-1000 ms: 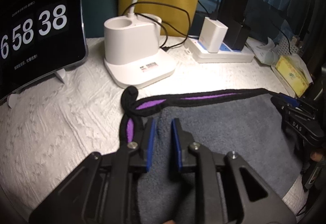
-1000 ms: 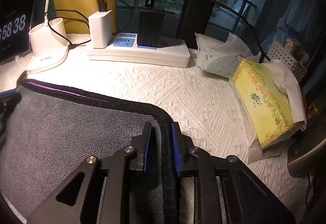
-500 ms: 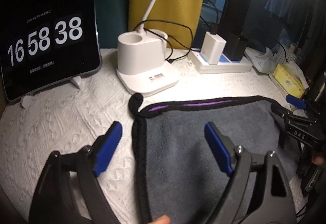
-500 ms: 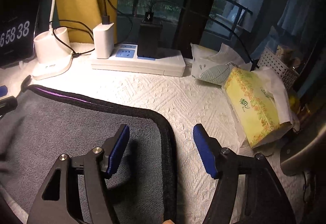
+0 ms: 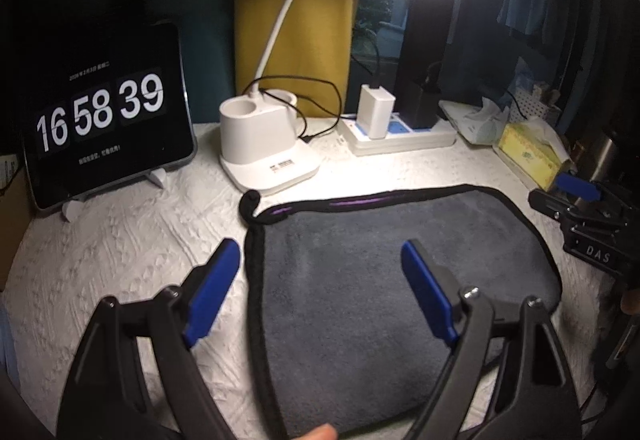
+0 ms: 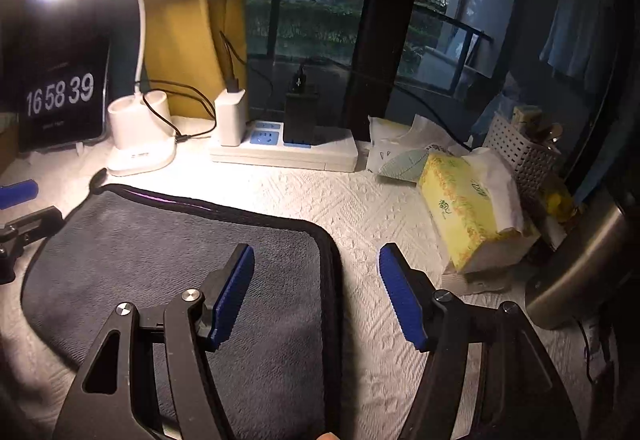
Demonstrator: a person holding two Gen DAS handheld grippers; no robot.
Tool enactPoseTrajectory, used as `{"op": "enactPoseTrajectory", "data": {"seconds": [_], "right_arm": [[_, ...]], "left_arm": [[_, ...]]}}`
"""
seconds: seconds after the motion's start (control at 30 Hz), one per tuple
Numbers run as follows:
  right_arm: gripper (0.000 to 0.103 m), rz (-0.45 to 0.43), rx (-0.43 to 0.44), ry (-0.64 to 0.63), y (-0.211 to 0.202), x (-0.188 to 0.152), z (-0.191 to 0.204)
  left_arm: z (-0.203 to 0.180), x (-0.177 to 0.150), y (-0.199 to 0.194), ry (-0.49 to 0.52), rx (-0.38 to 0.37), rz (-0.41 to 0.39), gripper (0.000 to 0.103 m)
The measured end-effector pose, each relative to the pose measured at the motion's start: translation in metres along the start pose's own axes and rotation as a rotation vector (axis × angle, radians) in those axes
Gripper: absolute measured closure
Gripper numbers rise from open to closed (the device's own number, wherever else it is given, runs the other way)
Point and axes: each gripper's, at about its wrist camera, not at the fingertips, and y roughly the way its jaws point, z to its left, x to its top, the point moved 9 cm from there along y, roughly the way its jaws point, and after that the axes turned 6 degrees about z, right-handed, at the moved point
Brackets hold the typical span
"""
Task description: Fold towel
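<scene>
A grey towel [image 5: 372,272] with a black border and a purple strip lies folded flat on the white textured tablecloth; it also shows in the right wrist view [image 6: 160,252]. My left gripper [image 5: 320,272] is open and empty, raised above the towel's left edge. My right gripper [image 6: 316,280] is open and empty, raised above the towel's right edge. The right gripper shows at the right of the left wrist view [image 5: 580,200]. The left gripper's tip shows at the left of the right wrist view [image 6: 20,208].
At the back stand a tablet clock [image 5: 104,116], a white desk lamp base [image 5: 264,144], and a power strip with chargers [image 5: 400,132]. Tissue packs [image 6: 468,216] and a white basket [image 6: 524,152] sit right of the towel. A metal cylinder [image 6: 576,272] stands at far right.
Both grippers have opened, let go of the towel's far corners, and pulled back and up. The towel now lies flat. The lamp head has come into view.
</scene>
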Motion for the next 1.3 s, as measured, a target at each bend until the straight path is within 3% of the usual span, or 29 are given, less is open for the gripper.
{"op": "enactPoseTrajectory", "data": {"seconds": [0.63,0.97,1.3], "right_arm": [[0.035,-0.125,0.032,0.02,-0.088,-0.035,0.003],[0.035,-0.149,0.032,-0.001,-0.107,-0.053,0.009],[0.035,-0.19,0.037,0.001,-0.126,-0.071,0.012]], "left_arm": [[-0.021,-0.026,-0.061,0.064,0.03,-0.1,0.019],[-0.042,-0.039,-0.096,0.104,0.026,-0.2,0.019],[-0.061,-0.059,-0.124,0.112,-0.027,-0.277,0.019]]}}
